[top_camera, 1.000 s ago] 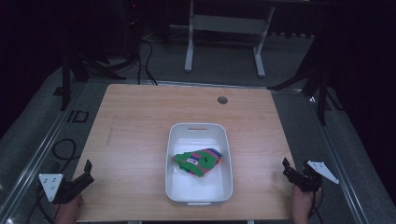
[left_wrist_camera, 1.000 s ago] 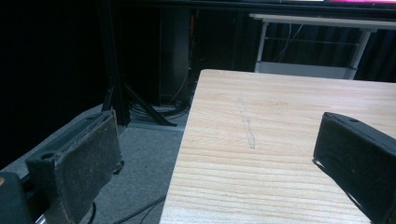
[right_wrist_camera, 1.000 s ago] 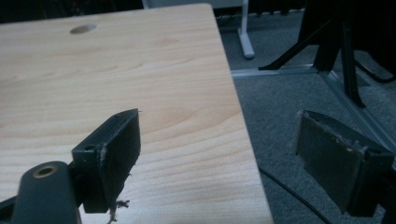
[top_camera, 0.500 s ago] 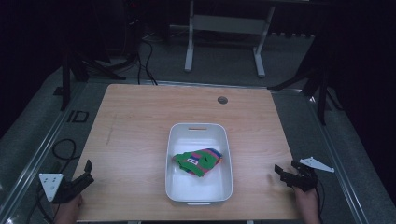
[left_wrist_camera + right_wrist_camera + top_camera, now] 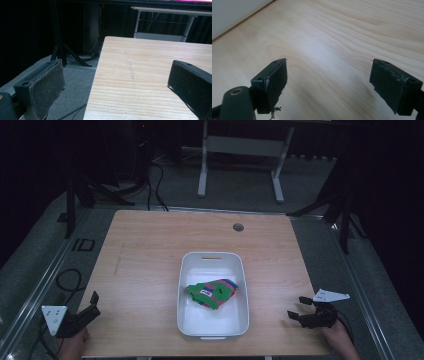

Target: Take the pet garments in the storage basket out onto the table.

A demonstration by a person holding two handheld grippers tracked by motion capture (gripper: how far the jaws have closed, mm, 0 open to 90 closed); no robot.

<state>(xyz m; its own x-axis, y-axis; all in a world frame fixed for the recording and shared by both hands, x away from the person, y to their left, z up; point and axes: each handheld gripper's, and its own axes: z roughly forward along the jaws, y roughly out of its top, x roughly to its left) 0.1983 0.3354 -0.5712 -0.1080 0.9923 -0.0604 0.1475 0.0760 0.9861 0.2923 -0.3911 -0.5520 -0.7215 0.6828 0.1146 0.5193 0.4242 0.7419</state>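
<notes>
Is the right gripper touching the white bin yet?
Apart. The high view shows bare table between the right gripper and the white bin.

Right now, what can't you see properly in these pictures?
- The folded green, blue and pink cloth in the white plastic tub, high view: its white label is too small to read, and its folds hide its underside.
- The tub in the right gripper view: cut off by the top-left corner.
- The person's hands, high view: cut off by the bottom edge.
</notes>
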